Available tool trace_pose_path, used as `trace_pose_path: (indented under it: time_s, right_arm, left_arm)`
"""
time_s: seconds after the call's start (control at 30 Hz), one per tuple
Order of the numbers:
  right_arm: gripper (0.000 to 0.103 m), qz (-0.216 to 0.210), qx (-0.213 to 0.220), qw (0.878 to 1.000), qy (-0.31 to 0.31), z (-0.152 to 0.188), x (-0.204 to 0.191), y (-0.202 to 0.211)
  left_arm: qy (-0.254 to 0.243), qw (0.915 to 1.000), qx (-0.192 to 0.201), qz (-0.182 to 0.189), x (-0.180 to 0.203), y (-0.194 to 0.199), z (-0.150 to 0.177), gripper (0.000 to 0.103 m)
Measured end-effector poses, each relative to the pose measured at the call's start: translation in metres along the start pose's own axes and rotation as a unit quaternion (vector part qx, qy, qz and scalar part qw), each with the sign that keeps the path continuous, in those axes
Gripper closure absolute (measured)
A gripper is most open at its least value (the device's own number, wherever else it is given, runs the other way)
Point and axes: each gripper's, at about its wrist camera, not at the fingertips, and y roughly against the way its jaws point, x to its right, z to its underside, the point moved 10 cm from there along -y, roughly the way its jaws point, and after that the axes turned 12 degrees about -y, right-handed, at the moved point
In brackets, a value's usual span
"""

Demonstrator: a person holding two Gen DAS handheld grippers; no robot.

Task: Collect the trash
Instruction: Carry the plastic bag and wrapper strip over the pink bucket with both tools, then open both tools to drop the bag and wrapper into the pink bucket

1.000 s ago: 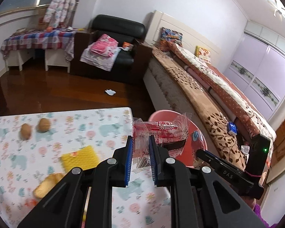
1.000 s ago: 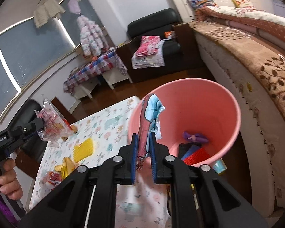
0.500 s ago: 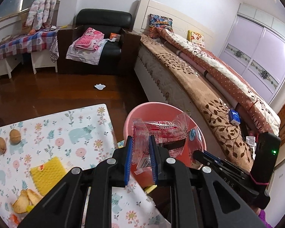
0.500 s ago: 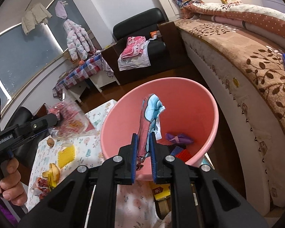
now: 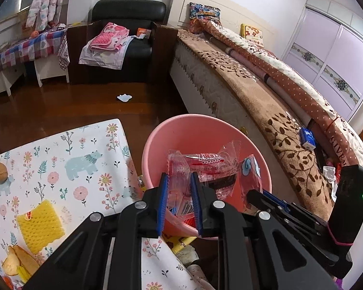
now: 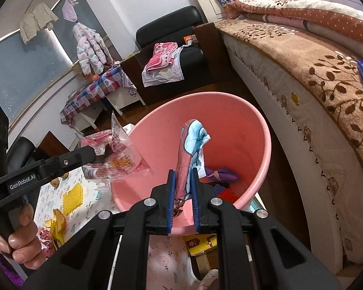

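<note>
left gripper [image 5: 179, 188]: jaws just eased wider, crinkly clear-and-red plastic wrapper [image 5: 203, 166] between pads, above round pink plastic bin [image 5: 155, 145] | right gripper [image 6: 182, 188]: clamped on pink-and-blue foil wrapper [image 6: 191, 145] over same bin | bin beside floral tabletop [image 5: 60, 169]

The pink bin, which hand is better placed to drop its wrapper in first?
Probably right. In its own view the right gripper holds the pink and blue wrapper well over the pink bin's opening. The left gripper's clear red wrapper hangs nearer the near rim.
</note>
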Motion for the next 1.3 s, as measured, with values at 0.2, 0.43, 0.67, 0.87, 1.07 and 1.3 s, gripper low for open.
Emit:
trace_pose_path:
  time_s: [0.2,0.43,0.67,0.87,1.07,1.3]
  right_arm:
    - [0.09,0.004,0.0,1.0,-0.003,0.002,0.004,-0.001]
    - [0.09,0.018,0.005,1.0,-0.006,0.002,0.009,-0.002]
    - [0.087,0.03,-0.006,0.999,-0.02,0.005,0.016,-0.006]
    - [0.072,0.025,-0.002,1.0,-0.019,0.004,0.015,-0.001]
    - [0.071,0.024,0.003,1.0,0.006,0.006,0.003,0.005]
    - [0.071,0.022,0.014,0.999,0.027,0.005,-0.015,0.015]
  left_arm:
    - [0.0,1.0,-0.005,0.001,0.006,-0.009,-0.001,0.084]
    - [-0.006,1.0,-0.005,0.002,0.011,-0.013,0.0,0.077]
    - [-0.012,0.9999,0.003,0.007,0.019,-0.01,0.0,0.064]
    - [-0.01,0.9998,0.014,0.005,0.017,0.004,-0.001,0.064]
    - [-0.005,0.9997,0.022,0.004,0.014,0.021,0.007,0.059]
    - [0.002,0.9994,0.033,-0.009,-0.004,0.049,0.018,0.058]
